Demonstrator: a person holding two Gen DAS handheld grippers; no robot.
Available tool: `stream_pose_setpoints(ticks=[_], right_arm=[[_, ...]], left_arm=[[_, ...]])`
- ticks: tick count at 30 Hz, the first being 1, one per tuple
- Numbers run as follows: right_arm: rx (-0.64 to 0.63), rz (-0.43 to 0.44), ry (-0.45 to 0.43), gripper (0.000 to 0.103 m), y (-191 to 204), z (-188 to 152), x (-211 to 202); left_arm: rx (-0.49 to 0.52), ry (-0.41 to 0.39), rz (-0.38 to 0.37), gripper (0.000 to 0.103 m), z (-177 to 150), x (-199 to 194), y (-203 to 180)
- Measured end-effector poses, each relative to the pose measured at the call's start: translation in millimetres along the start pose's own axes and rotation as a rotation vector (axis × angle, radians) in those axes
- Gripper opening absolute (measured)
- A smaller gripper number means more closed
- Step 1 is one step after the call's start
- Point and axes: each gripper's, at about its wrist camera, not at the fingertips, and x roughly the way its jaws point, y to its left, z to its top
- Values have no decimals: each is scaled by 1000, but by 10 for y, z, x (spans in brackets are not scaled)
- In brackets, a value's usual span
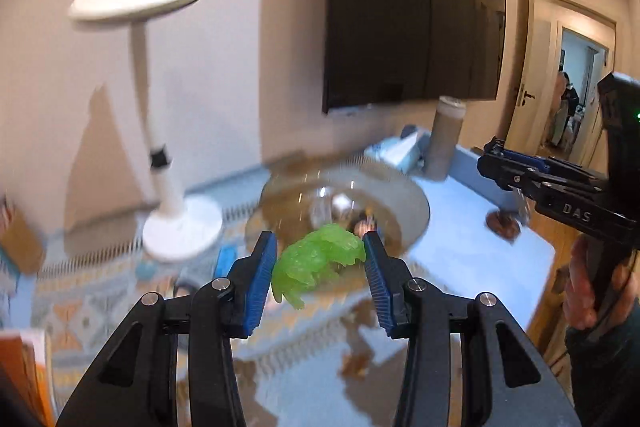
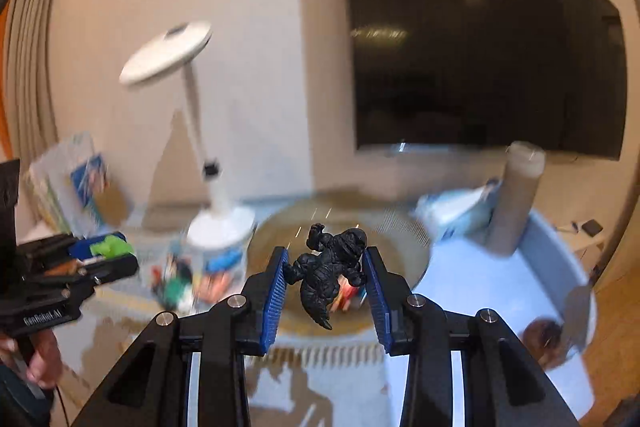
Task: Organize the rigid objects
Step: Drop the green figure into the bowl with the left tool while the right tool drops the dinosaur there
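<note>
We hold both grippers tilted downward above the bowl (image 1: 416, 203): left gripper (image 1: 320, 259) clasping a green figure (image 1: 316, 263), right gripper (image 2: 326, 267) clasping a black figure (image 2: 328, 267).

Translucent green figure (image 1: 316, 263), black figure (image 2: 332, 267), blue ribbed pads (image 1: 260, 279), white lamp (image 1: 160, 107), pale blue table (image 1: 480, 247), geometric-patterned cloth (image 1: 80, 311).

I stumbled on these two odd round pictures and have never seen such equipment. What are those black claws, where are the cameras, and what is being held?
No robot here: a person holds a two-finger gripper in each hand, with a wide-angle camera looking along its fingers. The left gripper clamps a green translucent figure; the right gripper clamps a black monster figure. Below is a blue table with a glass bowl, a white lamp and a brown cylinder. Motion blurs the background.
</note>
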Motion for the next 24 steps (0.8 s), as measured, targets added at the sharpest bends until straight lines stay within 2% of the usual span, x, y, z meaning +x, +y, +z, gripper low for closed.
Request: stream_pose_setpoints(ticks=[3, 7, 10, 15, 16, 17, 18, 20, 24], right_arm=[[6, -28, 30, 37, -93, 91, 250], [12, -32, 133, 37, -209, -54, 763], [26, -50, 200, 37, -305, -193, 1089], [44, -82, 276, 37, -456, -280, 1409], [50, -99, 293, 38, -492, -281, 1455], [62, -109, 296, 41, -531, -273, 1468], [74, -113, 292, 44, -561, -268, 1450], [114, -118, 266, 61, -650, -255, 1359], [136, -121, 216, 64, -688, -218, 1081]], left_arm=[[1, 30, -5, 41, 147, 396, -109], [-34, 123, -3, 41, 56, 1081, -134], [-50, 173, -21, 41, -64, 1399, -143], [-24, 208, -24, 43, -104, 1659, -232], [-23, 205, -22, 47, -93, 1679, -237], [-25, 200, -10, 69, -72, 1668, -231], [-29, 184, 12, 86, -51, 1641, -220], [-38, 128, 32, 87, -29, 1496, -155], [-73, 96, 23, 87, -21, 1135, 47]])
